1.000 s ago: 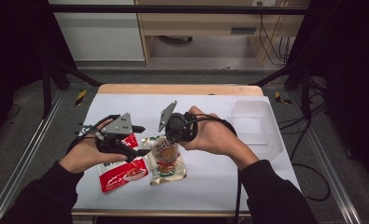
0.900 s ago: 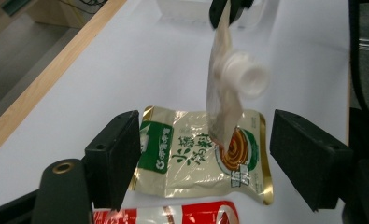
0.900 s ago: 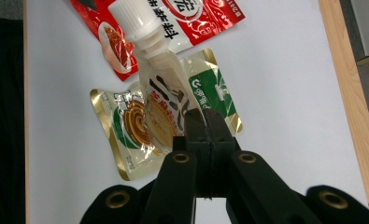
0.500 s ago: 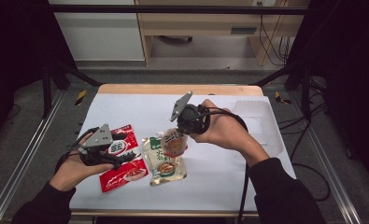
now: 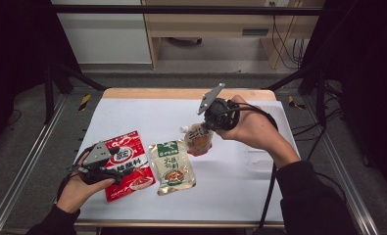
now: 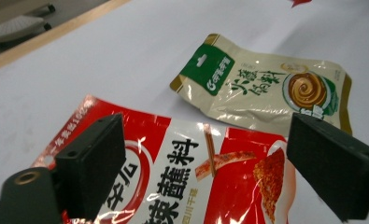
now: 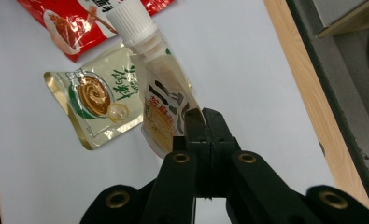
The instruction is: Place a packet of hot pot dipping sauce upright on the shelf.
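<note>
My right gripper [image 5: 208,125] [image 7: 204,120] is shut on an edge of a spouted sauce pouch [image 5: 199,139] [image 7: 164,100] with a white screw cap [image 7: 130,20], and the pouch hangs tilted just above the white table [image 5: 230,196]. A green-and-gold sauce packet [image 5: 171,166] [image 6: 261,88] [image 7: 102,107] lies flat at the middle. Beside it on the left lies a red seasoning packet [image 5: 128,162] [image 6: 196,186] [image 7: 79,18]. My left gripper [image 5: 113,176] [image 6: 210,161] is open at the red packet's near left edge, jaws wide apart above it, holding nothing.
A clear plastic container [image 5: 262,159] sits on the table's right side, under the right forearm. The table's wooden far edge [image 5: 181,93] and metal frame rails [image 5: 29,161] border the work surface. White table surface lies open behind the packets.
The right gripper has carried the spouted pouch up and to the right, away from the gold packet. The left gripper has pulled back towards the near left, over the red packet.
</note>
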